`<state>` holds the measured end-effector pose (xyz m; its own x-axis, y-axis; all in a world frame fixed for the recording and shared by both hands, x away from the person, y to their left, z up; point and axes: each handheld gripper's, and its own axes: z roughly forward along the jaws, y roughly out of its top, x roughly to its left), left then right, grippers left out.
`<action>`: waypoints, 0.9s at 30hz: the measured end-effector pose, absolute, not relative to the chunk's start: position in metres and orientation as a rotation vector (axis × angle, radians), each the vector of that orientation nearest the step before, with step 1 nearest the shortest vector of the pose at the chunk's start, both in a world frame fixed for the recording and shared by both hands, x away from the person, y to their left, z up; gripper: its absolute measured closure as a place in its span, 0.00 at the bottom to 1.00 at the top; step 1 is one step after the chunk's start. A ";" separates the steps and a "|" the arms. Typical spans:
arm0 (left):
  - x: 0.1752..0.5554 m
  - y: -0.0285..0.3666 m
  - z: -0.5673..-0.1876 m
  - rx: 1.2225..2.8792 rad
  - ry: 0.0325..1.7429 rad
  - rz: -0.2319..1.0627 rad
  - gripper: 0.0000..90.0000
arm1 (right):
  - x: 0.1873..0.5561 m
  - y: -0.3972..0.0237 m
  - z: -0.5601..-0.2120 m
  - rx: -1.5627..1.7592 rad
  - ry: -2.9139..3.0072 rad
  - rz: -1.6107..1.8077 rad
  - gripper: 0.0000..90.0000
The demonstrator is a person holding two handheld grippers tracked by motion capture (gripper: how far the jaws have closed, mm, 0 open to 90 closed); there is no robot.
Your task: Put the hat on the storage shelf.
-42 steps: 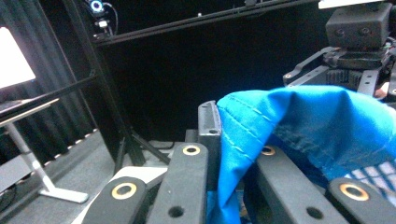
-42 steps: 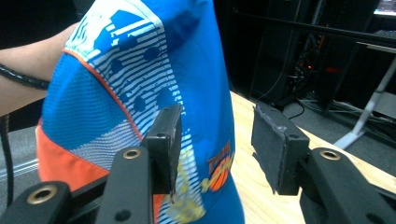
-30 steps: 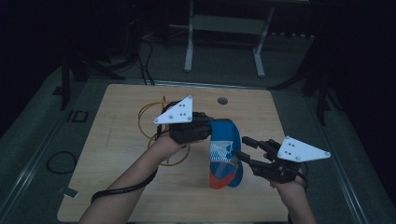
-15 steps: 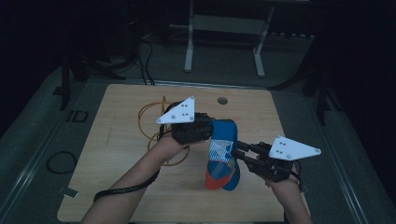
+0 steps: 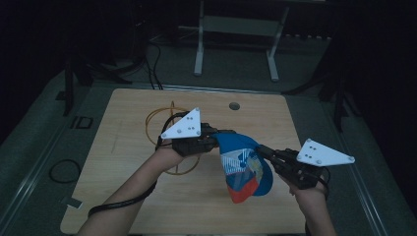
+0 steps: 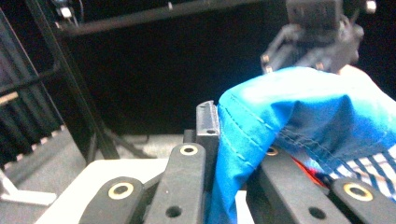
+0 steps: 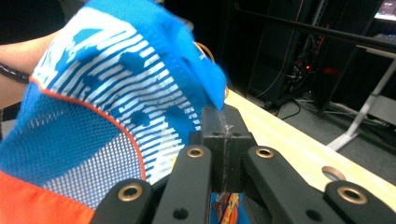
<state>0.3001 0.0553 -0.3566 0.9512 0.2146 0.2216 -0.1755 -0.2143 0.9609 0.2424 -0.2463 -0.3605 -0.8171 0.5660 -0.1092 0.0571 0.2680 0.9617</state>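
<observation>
Aloft, blue cap [image 5: 244, 164], apparently between left gripper [image 5: 215, 141] and right gripper [image 5: 261, 151].

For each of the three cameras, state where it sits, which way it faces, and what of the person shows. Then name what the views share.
High view: fixed above the person's side, looking forward and down on the table; both forearms enter from the bottom, left gripper, right gripper.
Left gripper view: rides the left gripper, looking along its jaws shut on the blue cap, with the right gripper beyond.
Right gripper view: rides the right gripper, jaws shut on the cap's edge, facing a forearm and the table's far side.
Shared: all three show the cap.
</observation>
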 end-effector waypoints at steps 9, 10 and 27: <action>0.295 0.062 -0.361 1.850 0.045 0.374 0.90 | 0.240 -0.260 -0.355 0.593 2.073 1.576 1.00; 0.294 0.062 -0.361 1.860 0.050 0.375 0.90 | 0.239 -0.261 -0.354 0.595 2.066 1.579 1.00; 0.276 0.098 -0.355 1.938 0.112 0.413 0.85 | 0.234 -0.262 -0.340 0.569 2.042 1.595 1.00</action>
<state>0.2756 0.0977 -0.3549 0.9348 0.2679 0.2331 -0.1131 -0.3977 0.9105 0.2341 -0.2616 -0.3402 -0.7962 0.5933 -0.1184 0.0287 0.2326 0.9721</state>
